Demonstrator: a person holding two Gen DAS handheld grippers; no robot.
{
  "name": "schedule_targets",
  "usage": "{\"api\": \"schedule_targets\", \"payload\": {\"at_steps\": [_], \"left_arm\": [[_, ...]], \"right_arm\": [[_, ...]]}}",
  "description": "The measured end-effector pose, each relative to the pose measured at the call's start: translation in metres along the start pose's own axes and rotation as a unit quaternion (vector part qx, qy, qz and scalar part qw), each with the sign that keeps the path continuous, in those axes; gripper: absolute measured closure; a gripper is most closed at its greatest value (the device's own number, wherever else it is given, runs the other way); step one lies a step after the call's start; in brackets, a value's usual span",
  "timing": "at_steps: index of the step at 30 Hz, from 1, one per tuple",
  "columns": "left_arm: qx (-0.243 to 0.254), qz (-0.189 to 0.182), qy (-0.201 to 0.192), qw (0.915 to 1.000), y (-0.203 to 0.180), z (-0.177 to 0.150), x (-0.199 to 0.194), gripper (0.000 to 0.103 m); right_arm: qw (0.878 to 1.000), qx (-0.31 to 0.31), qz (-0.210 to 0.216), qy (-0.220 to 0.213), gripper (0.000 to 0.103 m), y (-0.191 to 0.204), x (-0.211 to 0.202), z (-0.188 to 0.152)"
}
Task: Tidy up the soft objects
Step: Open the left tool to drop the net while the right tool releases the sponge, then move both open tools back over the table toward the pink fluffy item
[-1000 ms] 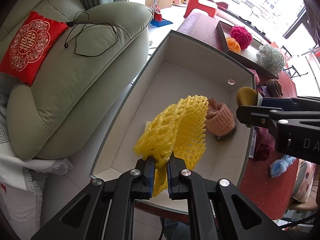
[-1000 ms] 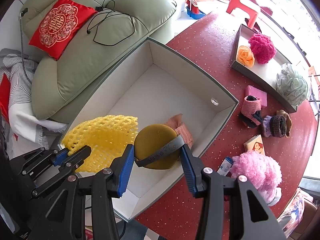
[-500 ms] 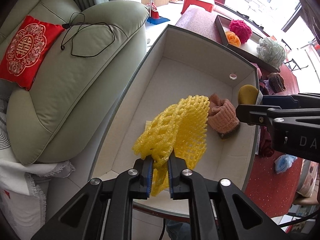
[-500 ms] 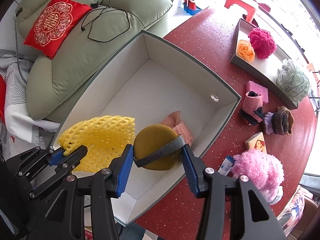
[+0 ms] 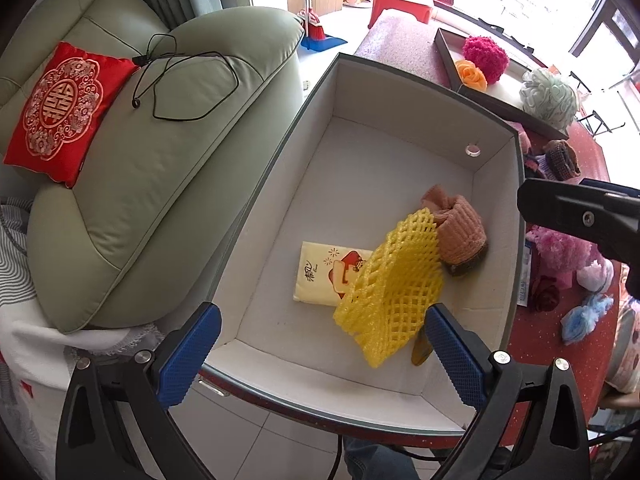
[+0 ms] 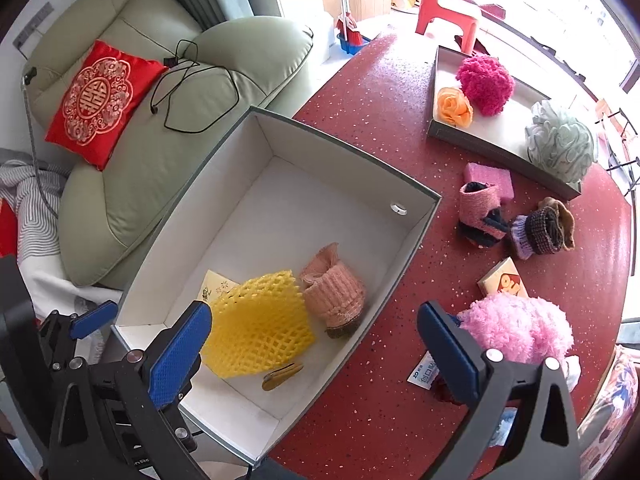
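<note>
We look down along both tools into an open white box (image 6: 348, 148) standing at the bench (image 6: 400, 92) edge next to a green sofa (image 6: 160, 160). The left gripper (image 5: 320, 344) has its blue-padded fingers (image 5: 188, 354) spreading wide, with nothing pressed between them; the yellow foam net (image 5: 396, 292) lies free below, in the near part of the box. The right gripper (image 6: 316, 348) likewise has fingers (image 6: 178, 354) spreading wide and empty. In the right wrist view the net (image 6: 260, 324) rests on the box floor, overlapping a cream printed packet (image 6: 216, 288) and touching a pink knitted sock (image 6: 334, 292) on its far side. A flat olive-brown pad (image 6: 282, 376) lies on edge just beside the net's near corner. Outside the box, on the red bench, we see a fluffy pink item (image 6: 516, 328), two further rolled socks (image 6: 482, 216) (image 6: 542, 232), and a shallow tray (image 6: 496, 136) holding an orange fabric rose (image 6: 454, 106), a magenta pom (image 6: 486, 84) and a pale green bath pouf (image 6: 560, 140). A red embroidered cushion (image 6: 100, 100) sits on the sofa.
</note>
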State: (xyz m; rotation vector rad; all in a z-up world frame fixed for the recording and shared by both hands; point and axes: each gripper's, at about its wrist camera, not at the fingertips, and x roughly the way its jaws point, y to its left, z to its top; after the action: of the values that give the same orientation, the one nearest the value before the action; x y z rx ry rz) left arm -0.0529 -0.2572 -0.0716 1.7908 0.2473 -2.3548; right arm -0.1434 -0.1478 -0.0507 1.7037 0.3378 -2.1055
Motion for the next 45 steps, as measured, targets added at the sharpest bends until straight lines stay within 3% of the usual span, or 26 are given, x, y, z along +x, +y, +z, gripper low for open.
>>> {"api": "schedule_targets", "payload": {"at_steps": [4,7,12,15,18,20,25,27,31,33,35,39,45], "left_arm": [[0.042,-0.021,-0.015,0.9988,-0.023,0.004,-0.019,0.001],[0.097,-0.039,-0.019,0.9943,-0.060,0.005,-0.030,0.001],[0.192,-0.095,-0.008,0.9768,-0.152,-0.005,-0.039,0.001],[0.234,-0.096,0.002,0.9675,-0.214,-0.027,-0.031,0.001],[0.206,-0.068,0.033,0.9755,-0.250,-0.051,0.010,0.001],[0.177,-0.028,0.050,0.9826,-0.261,-0.064,0.052,0.001],[0.118,0.027,0.020,0.9924,-0.266,-0.065,0.108,0.000],[0.091,-0.012,-0.018,0.9956,-0.263,-0.058,0.114,0.000],[0.120,-0.030,-0.081,0.9890,-0.280,-0.042,0.119,0.000],[0.128,-0.041,-0.120,0.9837,-0.286,-0.034,0.122,0.000],[0.131,-0.050,-0.172,0.9751,-0.289,-0.031,0.125,0.000],[0.134,-0.050,-0.171,0.9747,-0.293,-0.024,0.125,0.000],[0.135,-0.051,-0.172,0.9746,-0.294,-0.026,0.127,0.000]], "right_arm": [[1.000,0.021,-0.003,-0.015,0.001,-0.011,-0.012,-0.010],[0.997,0.056,-0.005,-0.056,0.001,-0.034,-0.034,-0.031],[0.986,0.131,-0.050,-0.093,0.000,-0.103,-0.056,-0.089],[0.972,0.198,-0.086,-0.094,0.000,-0.158,-0.062,-0.135],[0.952,0.259,-0.132,-0.095,0.000,-0.209,-0.065,-0.191],[0.943,0.279,-0.159,-0.084,0.000,-0.240,-0.057,-0.226],[0.944,0.276,-0.175,-0.046,0.000,-0.289,-0.005,-0.283],[0.947,0.256,-0.182,-0.065,0.000,-0.296,0.010,-0.285],[0.948,0.227,-0.192,-0.112,0.000,-0.308,0.037,-0.263],[0.942,0.242,-0.175,-0.155,0.000,-0.318,0.043,-0.249],[0.932,0.246,-0.185,-0.191,0.000,-0.326,0.049,-0.235],[0.923,0.272,-0.193,-0.192,0.000,-0.343,0.055,-0.204],[0.923,0.273,-0.191,-0.195,0.000,-0.345,0.056,-0.200]]}}
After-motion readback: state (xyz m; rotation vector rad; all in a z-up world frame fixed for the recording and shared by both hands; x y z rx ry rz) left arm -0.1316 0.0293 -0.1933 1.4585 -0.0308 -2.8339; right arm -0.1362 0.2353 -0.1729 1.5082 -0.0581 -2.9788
